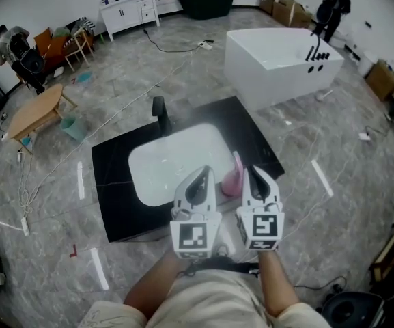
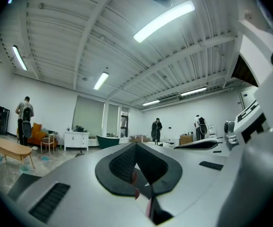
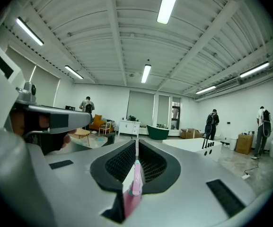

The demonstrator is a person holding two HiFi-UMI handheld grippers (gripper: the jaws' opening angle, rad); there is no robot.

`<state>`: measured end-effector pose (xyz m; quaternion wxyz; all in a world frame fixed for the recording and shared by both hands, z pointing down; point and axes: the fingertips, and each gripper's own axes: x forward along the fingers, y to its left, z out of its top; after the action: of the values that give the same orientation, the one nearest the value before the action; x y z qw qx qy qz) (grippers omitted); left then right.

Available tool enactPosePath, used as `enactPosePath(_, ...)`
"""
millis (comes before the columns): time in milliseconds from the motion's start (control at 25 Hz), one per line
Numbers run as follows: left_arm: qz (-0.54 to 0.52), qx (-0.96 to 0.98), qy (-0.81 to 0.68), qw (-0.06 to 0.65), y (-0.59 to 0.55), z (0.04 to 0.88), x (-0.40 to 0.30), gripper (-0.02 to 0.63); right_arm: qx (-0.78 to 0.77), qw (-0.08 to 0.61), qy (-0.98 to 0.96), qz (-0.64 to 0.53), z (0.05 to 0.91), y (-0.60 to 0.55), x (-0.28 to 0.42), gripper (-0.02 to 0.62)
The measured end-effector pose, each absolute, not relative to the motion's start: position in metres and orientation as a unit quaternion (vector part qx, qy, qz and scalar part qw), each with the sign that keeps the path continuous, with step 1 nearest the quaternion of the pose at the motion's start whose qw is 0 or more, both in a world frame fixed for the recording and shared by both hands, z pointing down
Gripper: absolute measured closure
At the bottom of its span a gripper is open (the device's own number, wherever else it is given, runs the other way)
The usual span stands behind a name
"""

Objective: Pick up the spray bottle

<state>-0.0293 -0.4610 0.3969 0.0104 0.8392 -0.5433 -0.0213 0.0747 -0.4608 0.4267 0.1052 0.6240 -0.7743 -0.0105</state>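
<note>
A pink spray bottle (image 1: 231, 177) stands at the right edge of the white sink basin (image 1: 162, 166), set in a black countertop (image 1: 111, 197). In the head view the bottle sits between my two grippers, just past their tips. My left gripper (image 1: 203, 174) is shut with nothing held; its pads (image 2: 122, 163) meet along a line. My right gripper (image 1: 255, 173) is also shut and empty. Through the thin slit under the right gripper's (image 3: 136, 146) closed pads a strip of the pink bottle (image 3: 136, 179) shows. A pinkish sliver (image 2: 135, 178) shows below the left gripper (image 2: 136, 148).
A black faucet (image 1: 159, 115) rises at the far rim of the sink. Beyond it a white bathtub (image 1: 278, 60) stands on the grey floor, a dark tub (image 1: 203, 3) farther back. A low wooden table (image 1: 36, 111), chairs, cables and people are at the room's edges.
</note>
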Motion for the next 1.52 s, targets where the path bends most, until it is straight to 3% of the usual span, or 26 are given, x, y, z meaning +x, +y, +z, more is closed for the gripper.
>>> enactPosePath(120,-0.02,0.837,-0.547,0.01,-0.464,0.398,-0.023,0.604,0.615,0.115,-0.78,-0.006,0.44,-0.468,0.075,0.588)
enactPosePath(720,-0.003,0.822,-0.569,-0.006,-0.475,0.399,-0.017,0.604,0.565,0.186,-0.802,0.058,0.522,-0.496,0.072,0.411)
enactPosePath(1520,0.018,0.815,-0.579,-0.009,-0.485,0.408,-0.02,0.604,0.545,0.223,-0.803,0.092,0.578,-0.508,0.072,0.419)
